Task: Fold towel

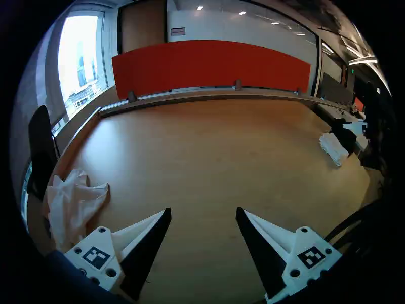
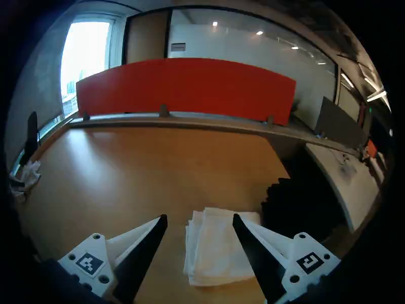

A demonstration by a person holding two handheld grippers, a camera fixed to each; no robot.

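Wooden tabletop [image 1: 202,152], spanning the centre of both views; bare across its middle.
Red partition panel [image 1: 212,66], along the table's far edge, upper centre; a bright window [image 1: 81,61] at upper left.
Folded white towels [image 2: 217,248], lower centre of the right gripper view; a neat, flat stack with squared edges, lying near the table's right edge, beside a dark chair [image 2: 298,202]; the same stack sits at the right edge of the left gripper view.
Crumpled white towel [image 1: 71,202], lower left of the left gripper view; rumpled and heaped, with loose peaks and no clean fold, near the table's left edge; it appears small at far left of the right gripper view.
Left gripper [image 1: 202,210], bottom centre; jaws spread wide over bare wood, holding nothing.
Right gripper [image 2: 199,216], bottom centre; jaws spread, the stack lying beyond and partly between them, not pinched.
Judged step: between towels, one stack finished; the next move probably calls for reaching to the crumpled towel, drawing it to the middle and spreading it flat before any fold.
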